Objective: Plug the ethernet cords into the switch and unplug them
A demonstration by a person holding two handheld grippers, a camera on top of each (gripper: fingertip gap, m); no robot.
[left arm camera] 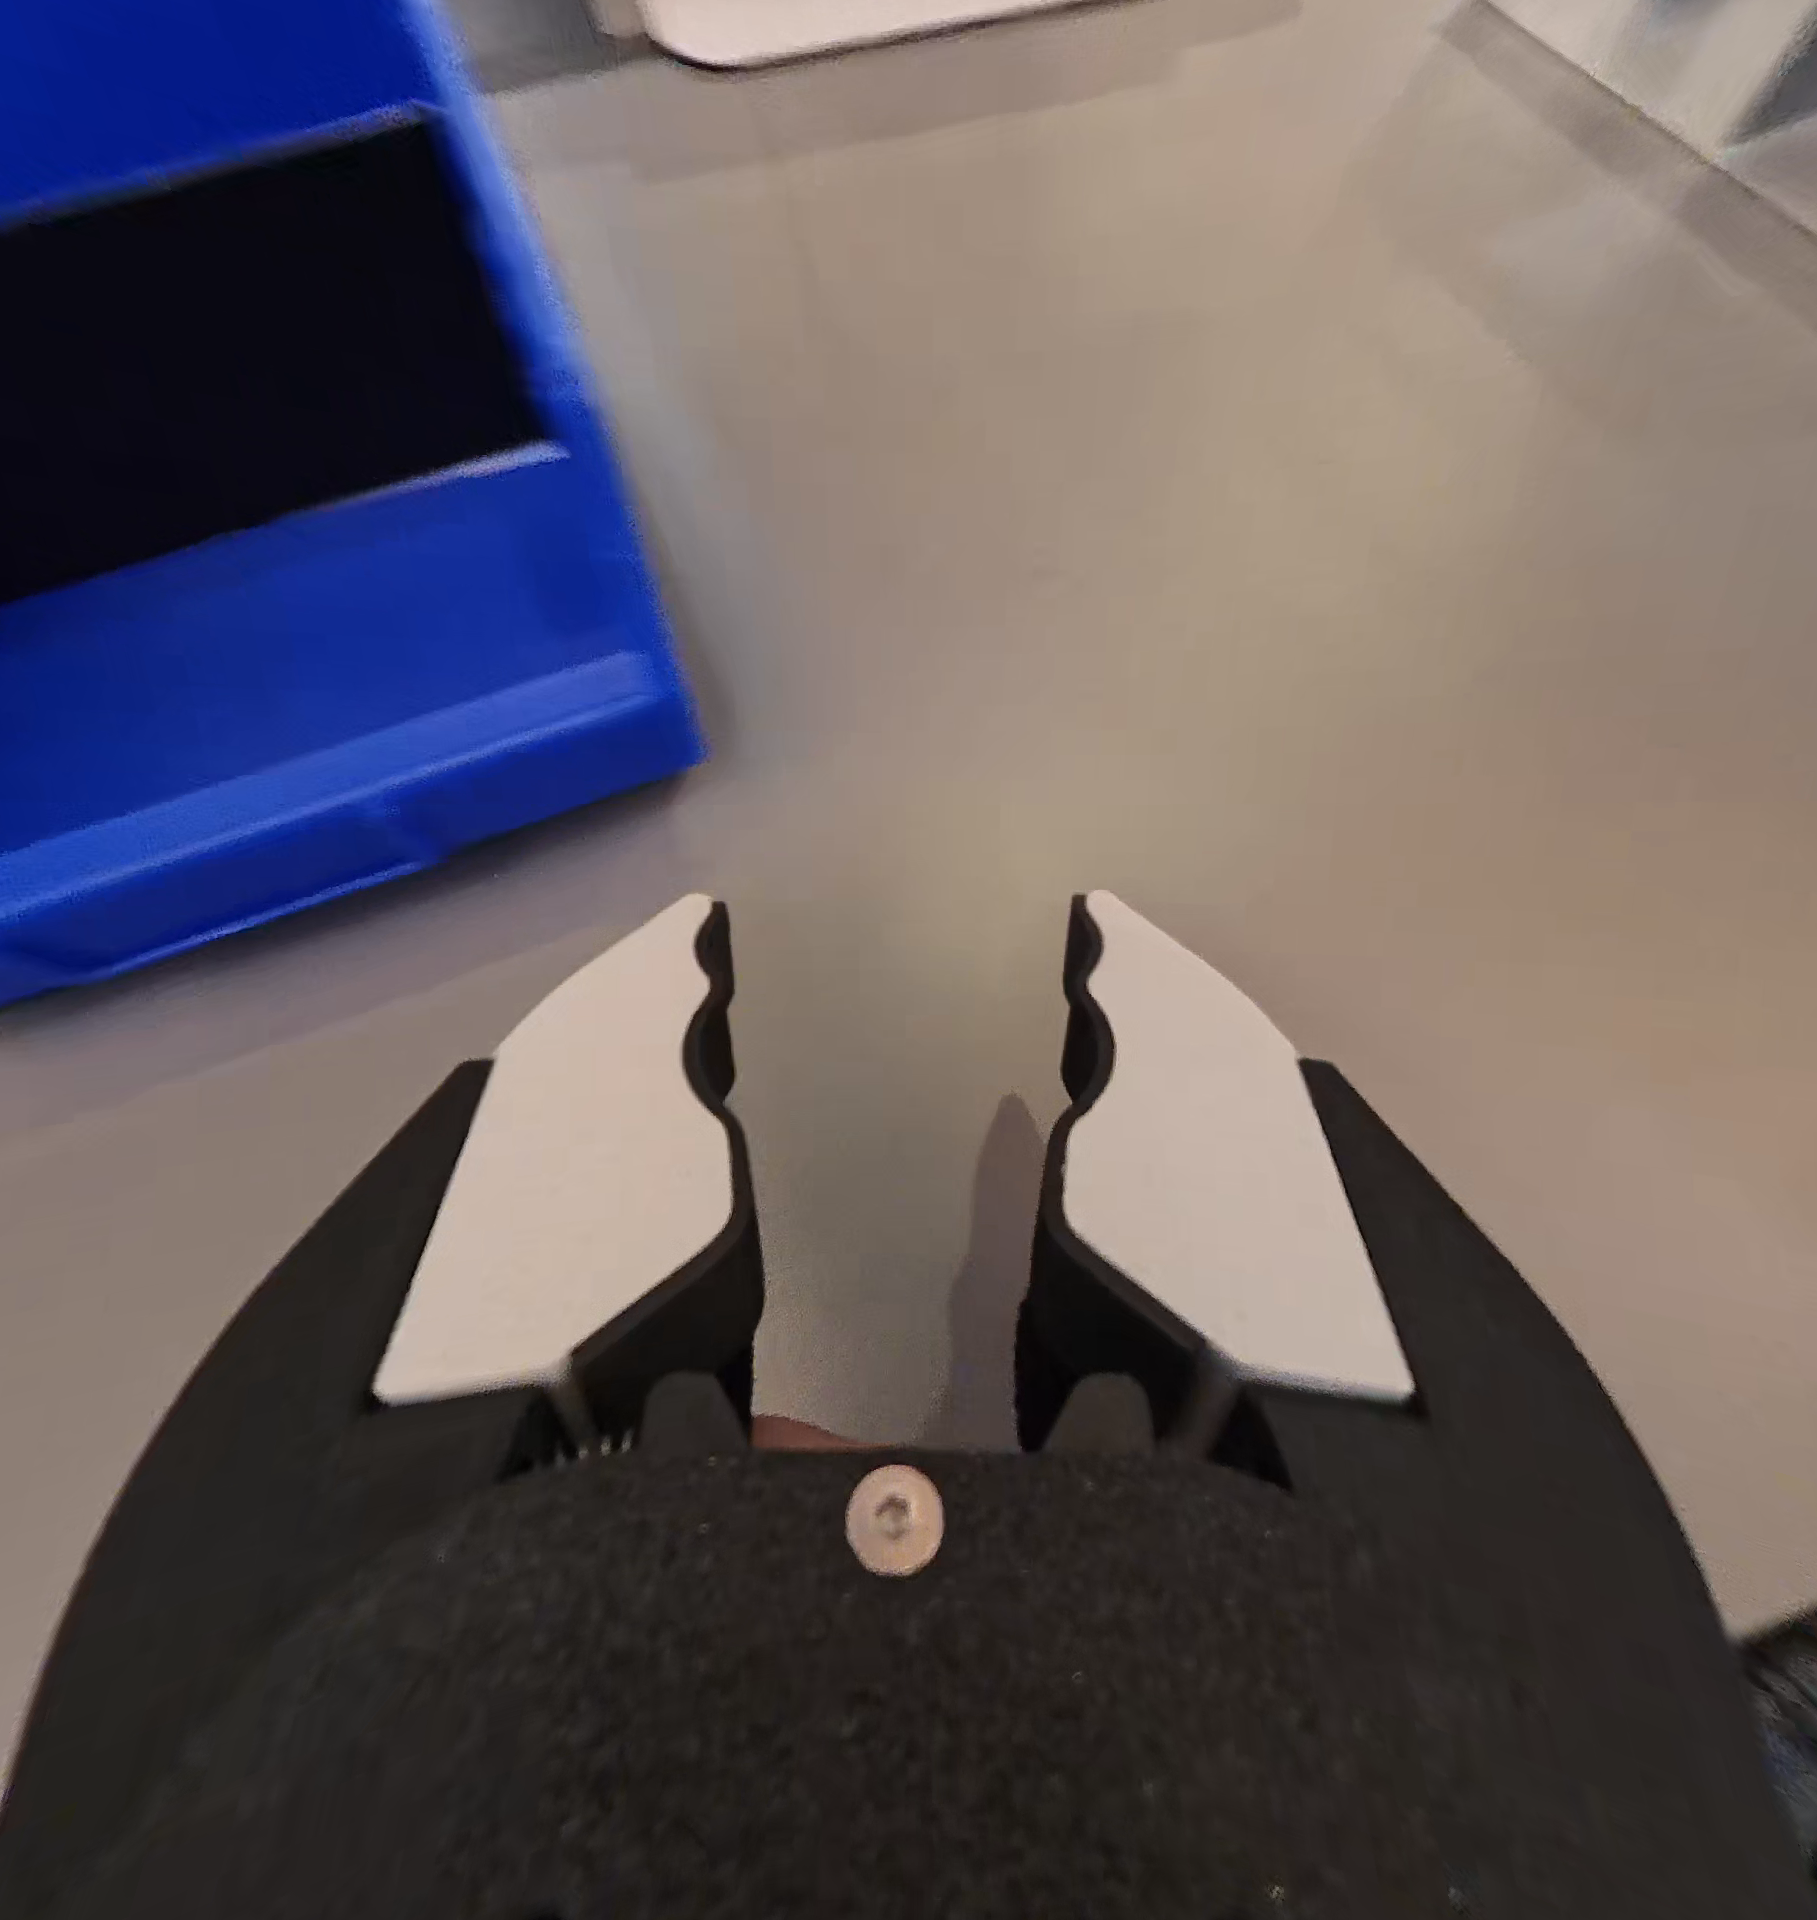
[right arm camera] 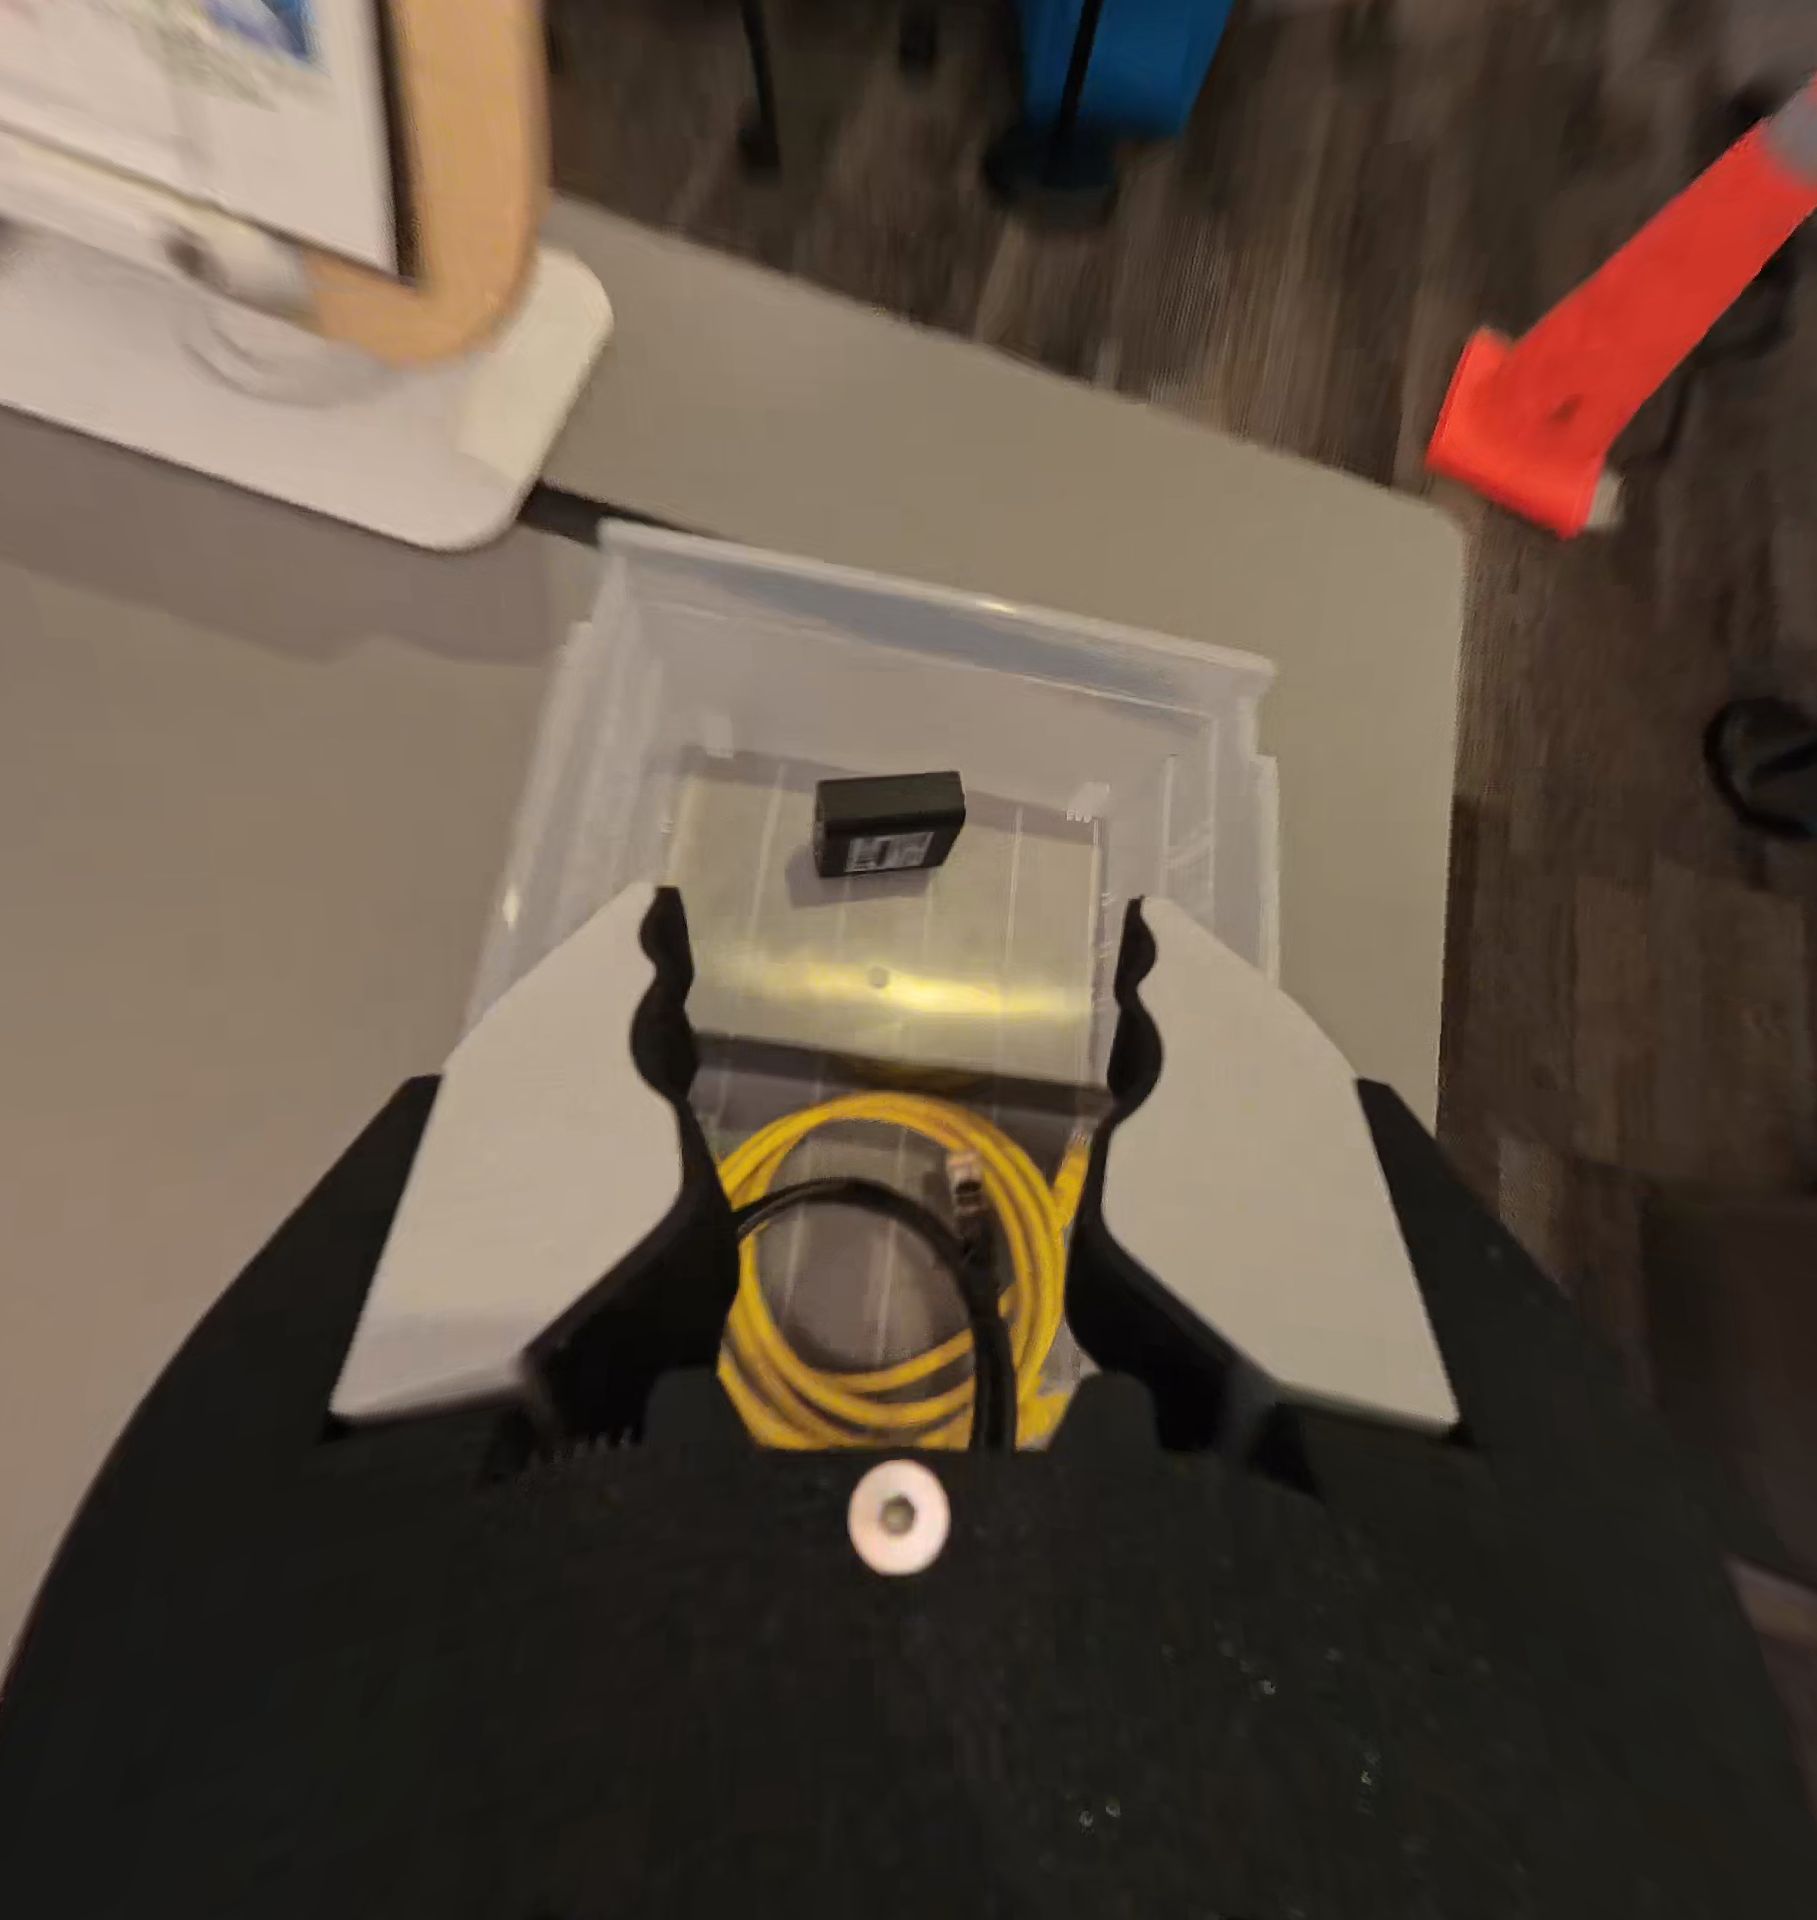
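In the right wrist view my right gripper is open and empty above a clear plastic bin. In the bin lie a small black box-shaped device, a coiled yellow ethernet cord and a black cord with a plug end across it. The cords show below, between my fingers, and nothing touches the pads. In the left wrist view my left gripper is open and empty over the bare grey table. No cord or device shows in that view.
A blue storage bin stands on the table, left of the left gripper. A white stand base holding a board sits at the table's back left. The table's right edge drops to wood floor, where an orange cone lies. Across from one pair of fingers to the other is roughly 55 cm.
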